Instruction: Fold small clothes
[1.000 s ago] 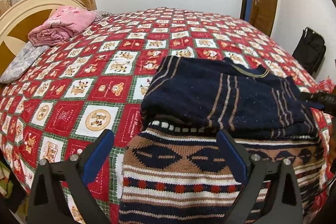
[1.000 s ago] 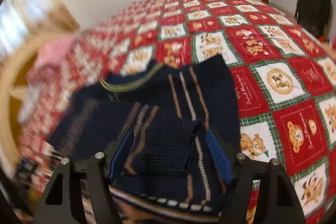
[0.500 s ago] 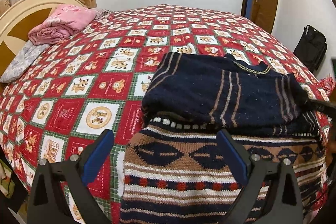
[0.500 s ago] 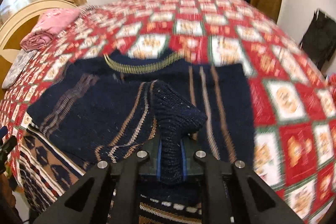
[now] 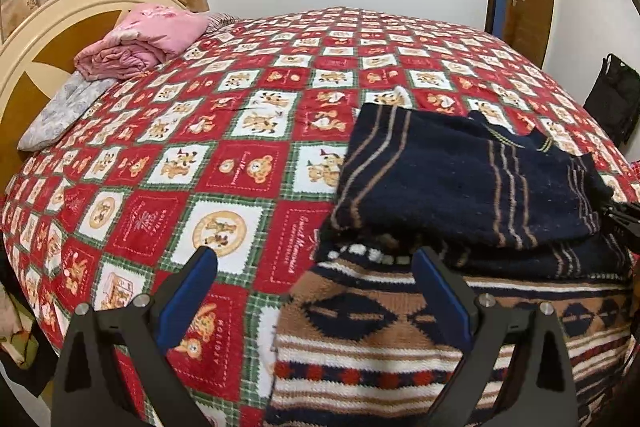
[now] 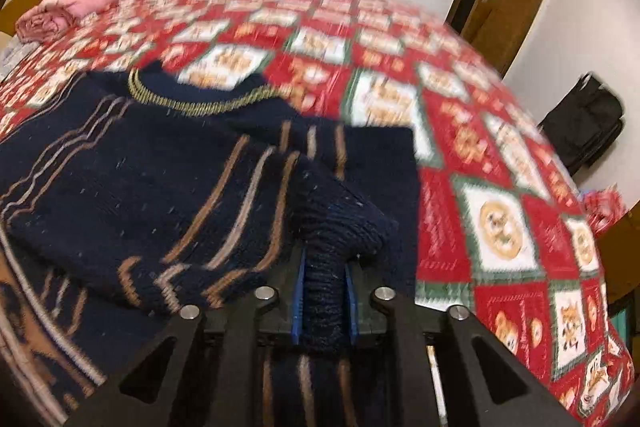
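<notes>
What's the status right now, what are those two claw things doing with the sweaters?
Left gripper open, empty. Right gripper clamped on navy sweater cuff, jaws just eased slightly. Navy sweater on patterned sweater. Nothing in the way.

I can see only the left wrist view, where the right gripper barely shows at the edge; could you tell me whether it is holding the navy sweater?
Observer: Yes. The right gripper is shut on a bunched piece of the navy sweater; its jaws have just eased open a little, but the knit is pinched between the pads.
Operator: Thank you. Which part of the sweater is it?
Observer: A ribbed edge, perhaps a cuff or hem; I cannot tell which.
Operator: And what lies beyond the grip?
Observer: A flat striped panel of the same sweater, resting on the bedspread.
</notes>
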A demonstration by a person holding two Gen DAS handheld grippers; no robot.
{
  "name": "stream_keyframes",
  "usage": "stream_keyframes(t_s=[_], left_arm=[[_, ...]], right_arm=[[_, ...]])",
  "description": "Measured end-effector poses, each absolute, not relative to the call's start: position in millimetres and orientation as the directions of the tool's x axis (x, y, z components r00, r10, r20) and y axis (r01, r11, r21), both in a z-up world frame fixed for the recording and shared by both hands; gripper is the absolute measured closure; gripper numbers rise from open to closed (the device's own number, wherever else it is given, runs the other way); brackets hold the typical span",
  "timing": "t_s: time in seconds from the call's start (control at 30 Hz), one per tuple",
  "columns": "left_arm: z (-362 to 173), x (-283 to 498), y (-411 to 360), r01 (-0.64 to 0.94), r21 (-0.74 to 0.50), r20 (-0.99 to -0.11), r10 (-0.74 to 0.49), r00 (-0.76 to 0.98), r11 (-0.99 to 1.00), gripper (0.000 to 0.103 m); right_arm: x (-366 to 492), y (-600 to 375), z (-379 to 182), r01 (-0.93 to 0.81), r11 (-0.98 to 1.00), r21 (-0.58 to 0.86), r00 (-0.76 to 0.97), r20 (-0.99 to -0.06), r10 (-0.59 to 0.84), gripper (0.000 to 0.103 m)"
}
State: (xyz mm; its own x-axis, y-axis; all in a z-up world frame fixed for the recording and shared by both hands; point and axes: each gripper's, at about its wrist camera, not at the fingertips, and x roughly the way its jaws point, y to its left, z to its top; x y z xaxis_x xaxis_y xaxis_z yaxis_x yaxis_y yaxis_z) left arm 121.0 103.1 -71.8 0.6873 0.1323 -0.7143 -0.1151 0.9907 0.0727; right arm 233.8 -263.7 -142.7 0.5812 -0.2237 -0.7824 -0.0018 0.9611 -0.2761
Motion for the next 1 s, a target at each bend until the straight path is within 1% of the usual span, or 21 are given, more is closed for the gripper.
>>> stream_keyframes(t_s=[0.03,0.1,0.13,0.17,0.2,0.27,0.33,0.37,0.4,0.47,0.5,0.57,0.67,0.73,0.83,1.0], left_arm=[[-72.2,123.5,102.7,-0.115,0.072,-0.717,0.132,0.685,0.991,0.003],[-71.9,129.3,99.6,-0.102,0.065,-0.723,0.117,0.681,0.993,0.003],[-70.9,130.3,97.8,-0.099,0.065,-0.721,0.116,0.683,0.993,0.003],[-69.4,131.1,94.7,-0.089,0.067,-0.714,0.11,0.691,0.994,0.003],[-68.7,131.6,92.8,-0.081,0.068,-0.71,0.105,0.696,0.994,0.003],[-69.5,133.5,88.7,-0.062,0.076,-0.706,0.097,0.702,0.995,0.003],[-73.4,137.6,83.7,-0.051,0.089,-0.707,0.099,0.701,0.995,0.003],[-73.9,139.8,82.1,-0.05,0.093,-0.707,0.101,0.7,0.994,0.003],[-74.8,142.6,79.8,-0.047,0.091,-0.706,0.098,0.701,0.995,0.003],[-74.8,148.6,75.4,-0.046,0.083,-0.709,0.091,0.7,0.996,0.003],[-73.8,152.3,72.7,-0.049,0.08,-0.708,0.091,0.701,0.996,0.003],[-71.6,157.8,68.2,-0.052,0.079,-0.701,0.092,0.707,0.996,0.003],[-75.7,167.3,60.9,-0.056,0.112,-0.699,0.119,0.706,0.992,0.003],[-82.4,172.6,58.9,-0.063,0.137,-0.7,0.141,0.7,0.989,0.003],[-93.8,178.2,59.4,-0.063,0.139,-0.725,0.145,0.673,0.988,0.003],[-106.1,178.1,56.9,-0.061,0.176,-0.74,0.173,0.65,0.982,0.003]], right_arm=[[235.7,-264.6,-142.6,0.011,0.96,-0.279,0.581,-0.78,-0.233,0.074],[237.6,-269.9,-138.7,0.018,0.969,-0.245,0.567,-0.796,-0.212,0.073],[235.4,-276.2,-133.0,0.026,0.978,-0.206,0.56,-0.807,-0.185,0.072],[230.7,-280.1,-127.8,0.038,0.983,-0.179,0.563,-0.809,-0.169,0.068],[222.2,-288.1,-119.6,0.069,0.986,-0.154,0.573,-0.803,-0.166,0.061],[205.0,-302.7,-107.0,0.155,0.976,-0.153,0.584,-0.782,-0.215,0.053],[185.2,-319.8,-97.7,0.271,0.947,-0.173,0.568,-0.765,-0.303,0.053],[178.6,-323.3,-95.0,0.287,0.946,-0.152,0.574,-0.763,-0.297,0.053],[171.0,-326.0,-92.0,0.278,0.955,-0.104,0.59,-0.766,-0.256,0.053],[165.1,-322.0,-88.6,0.247,0.968,-0.054,0.608,-0.769,-0.198,0.054],[164.7,-315.6,-86.9,0.218,0.975,-0.043,0.622,-0.764,-0.173,0.061],[168.8,-297.6,-85.3,0.136,0.99,-0.026,0.638,-0.763,-0.108,0.07],[181.3,-272.8,-93.5,0.046,0.999,0.011,0.63,-0.776,-0.02,0.07],[187.3,-265.6,-105.3,0.025,1.0,0.01,0.609,-0.793,-0.008,0.07],[198.3,-267.1,-130.8,0.027,0.999,0.023,0.54,-0.842,0.005,0.07],[195.1,-276.2,-129.2,0.057,0.996,0.062,0.534,-0.845,0.022,0.07]])
